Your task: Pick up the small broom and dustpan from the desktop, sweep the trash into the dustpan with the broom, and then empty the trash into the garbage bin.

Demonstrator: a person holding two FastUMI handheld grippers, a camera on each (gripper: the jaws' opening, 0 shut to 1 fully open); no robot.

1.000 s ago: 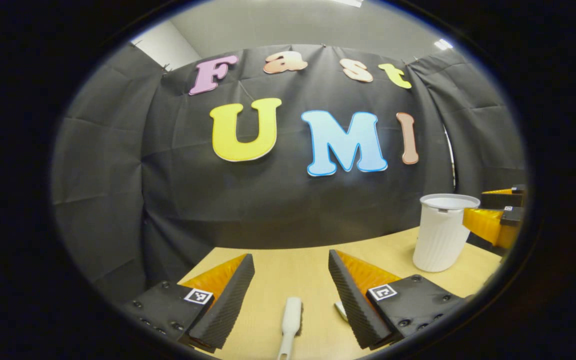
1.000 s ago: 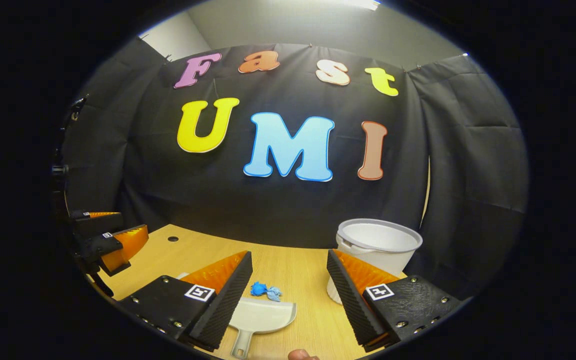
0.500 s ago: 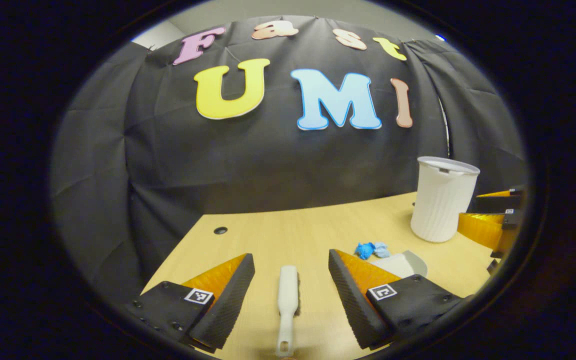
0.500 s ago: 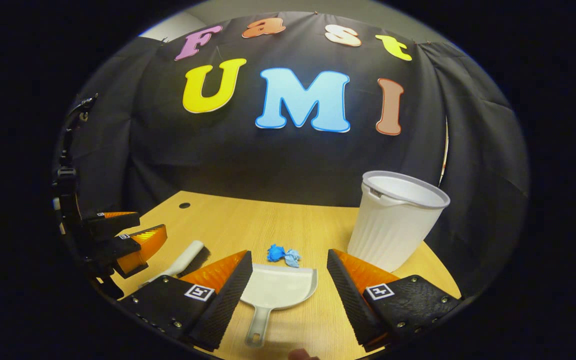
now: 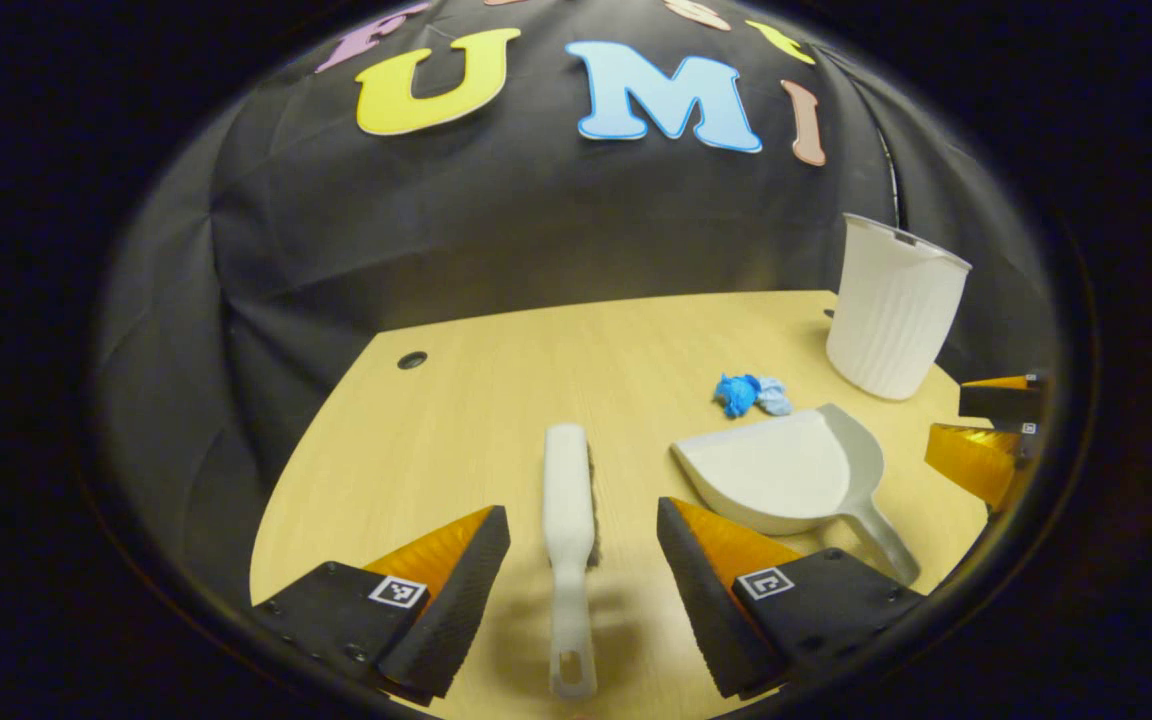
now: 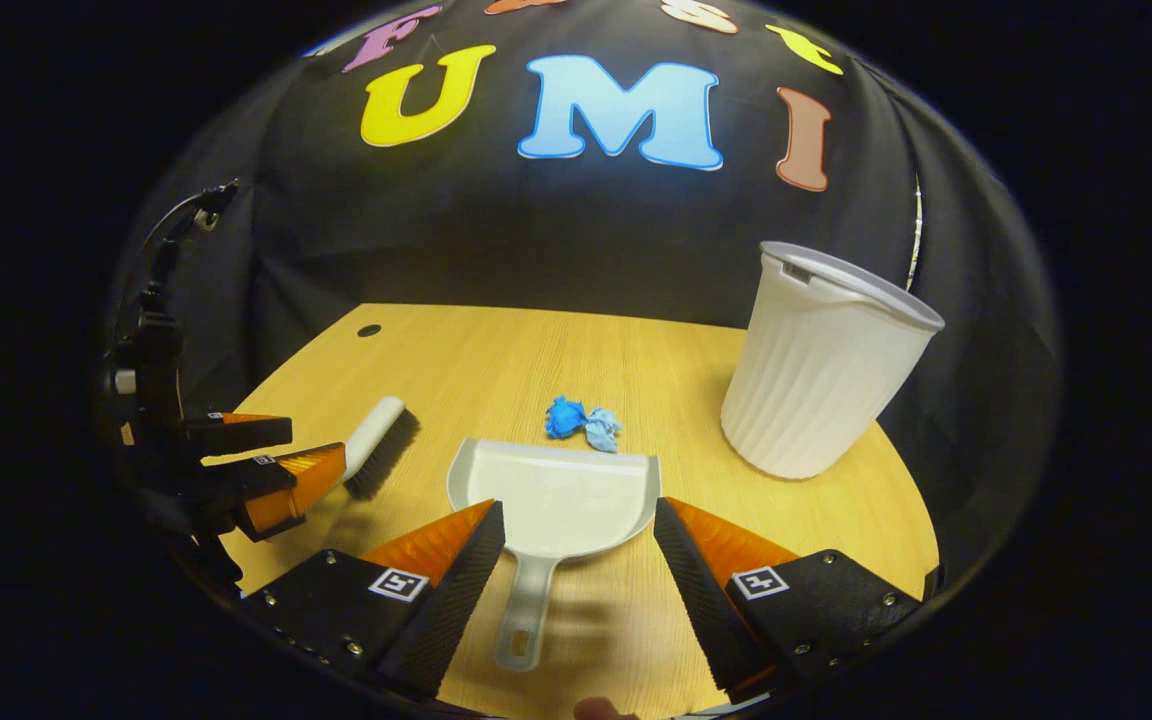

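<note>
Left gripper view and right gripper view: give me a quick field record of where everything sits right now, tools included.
broom: flat on the desk, handle between the left tool's open fingers, not gripped
dustpan: flat on the desk, handle between the right tool's open fingers, not gripped
trash: blue crumpled wad just beyond the dustpan's mouth
bin: white ribbed bin, upright, to the right of the trash
desk: light wood

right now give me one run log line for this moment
phase: pre-grasp | left tool: open over broom | right tool: open over dustpan | trash: on desk
</note>
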